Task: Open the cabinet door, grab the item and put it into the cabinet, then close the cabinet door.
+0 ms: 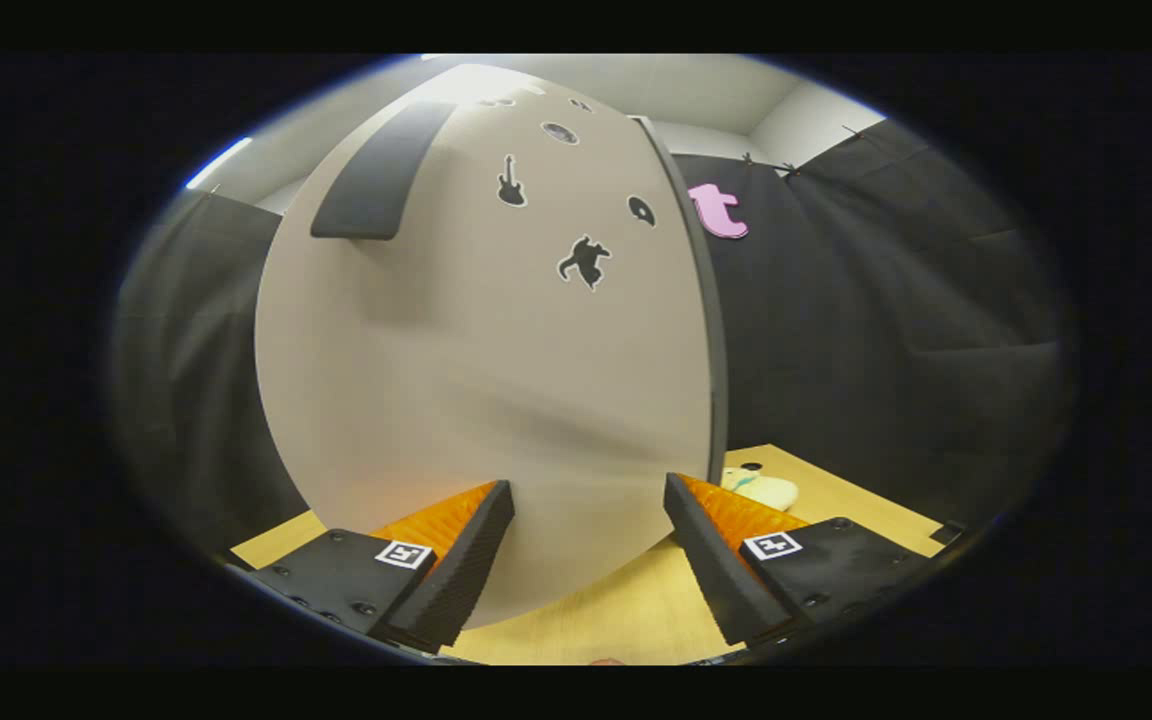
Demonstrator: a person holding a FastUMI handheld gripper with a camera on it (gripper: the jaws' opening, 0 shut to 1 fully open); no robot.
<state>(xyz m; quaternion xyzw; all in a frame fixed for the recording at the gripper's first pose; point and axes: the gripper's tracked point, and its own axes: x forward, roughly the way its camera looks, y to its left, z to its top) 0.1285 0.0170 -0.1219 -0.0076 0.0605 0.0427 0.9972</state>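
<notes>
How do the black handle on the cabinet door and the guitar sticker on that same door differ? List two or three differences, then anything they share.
1. The handle is a long plain bar; the guitar sticker is a small picture shape.
2. The handle stands out and casts a shadow; the guitar sticker lies flat.
3. The handle sits near the door's edge; the guitar sticker is nearer its middle.

Both are black, high on the door, beyond the open gripper.

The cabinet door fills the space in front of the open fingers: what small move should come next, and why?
Probably lift the gripper up and left toward the dark handle. The cabinet door looks shut, its beige face just ahead of the fingers, which are spread and hold nothing. The handle sits high on the door, well above them. The pale item waits on the table beyond the door's edge.
</notes>
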